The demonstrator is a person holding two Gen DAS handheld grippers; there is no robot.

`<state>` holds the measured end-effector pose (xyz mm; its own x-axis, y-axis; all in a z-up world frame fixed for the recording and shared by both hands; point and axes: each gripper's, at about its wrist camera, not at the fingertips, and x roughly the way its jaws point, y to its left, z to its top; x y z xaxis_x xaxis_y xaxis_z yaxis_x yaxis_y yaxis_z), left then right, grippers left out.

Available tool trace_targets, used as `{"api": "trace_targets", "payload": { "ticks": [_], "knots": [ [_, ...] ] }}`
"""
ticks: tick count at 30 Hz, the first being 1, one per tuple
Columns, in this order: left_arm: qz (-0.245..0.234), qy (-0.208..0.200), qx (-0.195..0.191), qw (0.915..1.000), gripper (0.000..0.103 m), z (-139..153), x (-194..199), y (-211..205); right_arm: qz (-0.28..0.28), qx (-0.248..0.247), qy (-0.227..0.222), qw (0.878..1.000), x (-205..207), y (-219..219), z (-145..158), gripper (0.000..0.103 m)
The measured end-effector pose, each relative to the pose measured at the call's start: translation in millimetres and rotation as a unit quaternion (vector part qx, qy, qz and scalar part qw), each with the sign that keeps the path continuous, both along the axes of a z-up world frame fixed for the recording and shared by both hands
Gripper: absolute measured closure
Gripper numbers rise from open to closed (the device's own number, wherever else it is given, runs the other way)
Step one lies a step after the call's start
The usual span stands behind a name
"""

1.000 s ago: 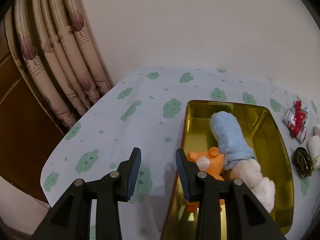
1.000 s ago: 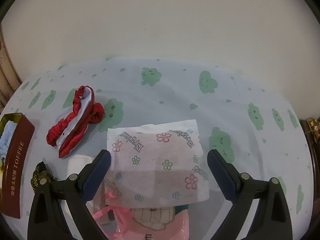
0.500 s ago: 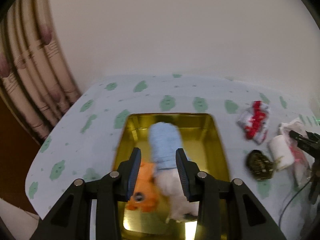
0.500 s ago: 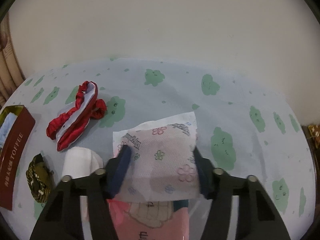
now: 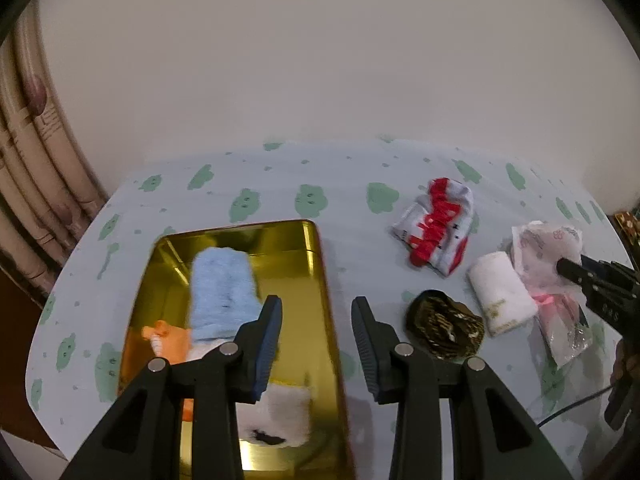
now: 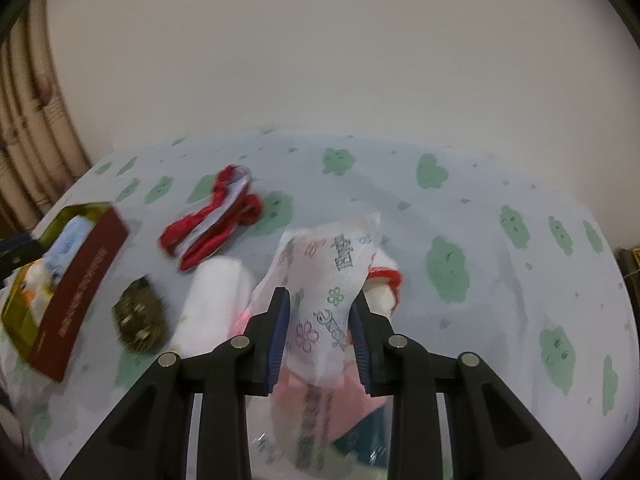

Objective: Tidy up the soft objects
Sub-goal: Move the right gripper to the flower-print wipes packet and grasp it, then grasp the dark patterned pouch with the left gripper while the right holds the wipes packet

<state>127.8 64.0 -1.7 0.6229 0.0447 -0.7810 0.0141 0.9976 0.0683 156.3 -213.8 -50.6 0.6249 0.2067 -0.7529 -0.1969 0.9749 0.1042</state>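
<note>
1. Left gripper [image 5: 316, 340], left wrist view: jaws partly open, nothing between the pads; it hangs over the right rim of the tin and the cloth beside it.
2. Gold tin [image 5: 320, 280], same view: open, lying on the cloud-print tablecloth [image 5: 340, 184]. Inside: a blue towel roll [image 5: 220, 288], an orange toy [image 5: 168, 340] touching it, and a white plush [image 5: 288, 408] at the near end.
3. Loose items right of the tin, same view: a dark, gold-flecked bundle [image 5: 444, 324] just beside the left gripper's right finger; a white towel roll [image 5: 500, 292] next to it; a red-and-white scrunchie [image 5: 436, 232] farther back.
4. Right gripper [image 5: 568, 268], same view: seen at the right edge, its tip against a floral tissue pack [image 5: 548, 248].
5. Right gripper [image 6: 320, 320], right wrist view: jaws closing narrow, the floral tissue pack [image 6: 332, 296] squeezed and creased between the blue pads.
6. Under the pack, same view: a pink plastic bag [image 6: 308, 396], blurred.
7. Left of the right gripper, same view: white towel roll [image 6: 212, 300], dark bundle [image 6: 140, 316], scrunchie [image 6: 216, 220], then the tin [image 6: 80, 280], red on its outer wall, with the blue roll visible inside.
</note>
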Motion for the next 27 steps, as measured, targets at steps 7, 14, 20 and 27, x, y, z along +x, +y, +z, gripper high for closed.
{"api": "trace_targets", "payload": {
  "ticks": [7, 14, 20, 27],
  "knots": [
    [-0.014, 0.008, 0.001, 0.9999, 0.066, -6, -1, -13, 0.015, 0.024, 0.027, 0.999, -22, -3, -3, 0.075],
    [-0.026, 0.016, -0.006, 0.9995, 0.066, -9, 4, -27, -0.003, 0.081, 0.038, 0.996, -9, -20, -5, 0.066],
    [-0.03, 0.022, -0.001, 0.9993, 0.066, -12, 8, -34, -0.003, 0.094, 0.024, 0.995, 1, -15, -1, 0.063],
    [-0.026, 0.037, -0.01, 0.9989, 0.066, -19, 15, -38, 0.039, 0.071, 0.0, 0.997, 5, 11, 6, 0.066]
  ]
}}
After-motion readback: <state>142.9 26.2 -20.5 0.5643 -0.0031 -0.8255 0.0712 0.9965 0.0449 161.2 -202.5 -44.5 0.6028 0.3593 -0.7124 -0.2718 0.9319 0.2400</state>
